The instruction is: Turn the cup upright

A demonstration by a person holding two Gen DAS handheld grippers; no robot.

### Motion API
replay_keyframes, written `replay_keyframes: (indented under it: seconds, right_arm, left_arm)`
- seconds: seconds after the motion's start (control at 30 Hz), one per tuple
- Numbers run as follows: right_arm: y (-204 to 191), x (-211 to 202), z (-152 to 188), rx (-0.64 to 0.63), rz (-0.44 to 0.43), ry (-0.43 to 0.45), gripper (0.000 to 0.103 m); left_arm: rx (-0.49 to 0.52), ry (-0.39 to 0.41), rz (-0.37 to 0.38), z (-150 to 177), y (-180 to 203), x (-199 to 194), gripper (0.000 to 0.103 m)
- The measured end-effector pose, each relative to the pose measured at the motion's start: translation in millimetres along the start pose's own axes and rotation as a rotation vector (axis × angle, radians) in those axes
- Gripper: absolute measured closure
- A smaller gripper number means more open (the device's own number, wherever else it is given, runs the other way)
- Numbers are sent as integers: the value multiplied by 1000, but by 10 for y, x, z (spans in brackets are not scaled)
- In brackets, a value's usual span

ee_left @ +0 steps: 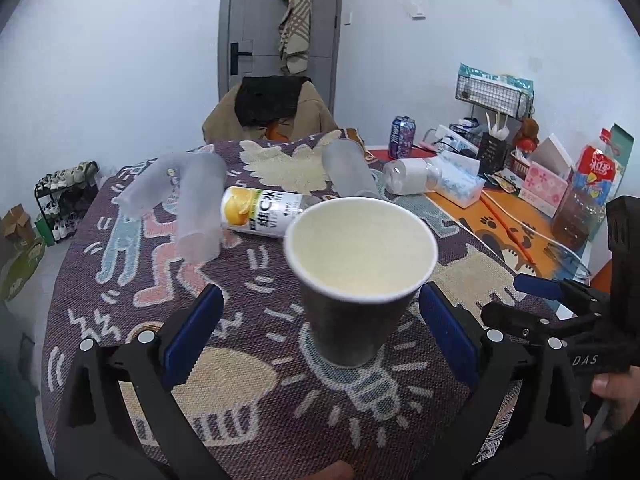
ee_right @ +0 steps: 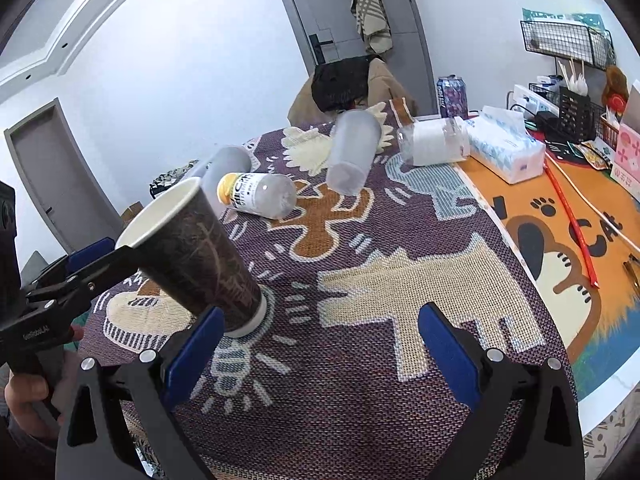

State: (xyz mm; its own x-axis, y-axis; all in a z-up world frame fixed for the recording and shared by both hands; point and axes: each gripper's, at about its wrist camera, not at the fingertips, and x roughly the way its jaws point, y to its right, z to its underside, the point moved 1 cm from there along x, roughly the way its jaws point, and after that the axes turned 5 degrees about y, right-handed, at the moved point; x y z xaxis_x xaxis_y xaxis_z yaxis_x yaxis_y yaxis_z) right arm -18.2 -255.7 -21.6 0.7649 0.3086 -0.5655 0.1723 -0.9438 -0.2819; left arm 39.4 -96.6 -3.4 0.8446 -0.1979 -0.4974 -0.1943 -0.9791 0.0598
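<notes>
A dark paper cup with a cream inside stands upright, mouth up, on the patterned tablecloth. My left gripper is open with its blue pads on either side of the cup, not touching it. The cup also shows in the right wrist view, left of my right gripper, which is open and empty over the cloth. The left gripper's fingers reach around the cup there. The right gripper also shows at the right of the left wrist view.
Behind the cup lie a yellow-capped drink bottle, frosted plastic cups and a clear jar. To the right is an orange mat with a tissue pack, a can and boxes.
</notes>
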Motion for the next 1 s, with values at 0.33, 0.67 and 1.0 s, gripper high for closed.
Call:
replay_keyframes:
  seconds: [0.33, 0.67, 1.0]
  right_arm:
    - [-167, -107, -55, -28, -19, 29, 8]
    - [-294, -253, -73, -42, -38, 75, 8]
    - [-373, -382, -40, -42, -41, 124, 8]
  left_arm:
    - [-27, 33, -21, 31, -164, -260, 6]
    - [-55, 60, -59, 126, -301, -443, 6]
    - [-79, 106, -107, 212, -395, -642, 6]
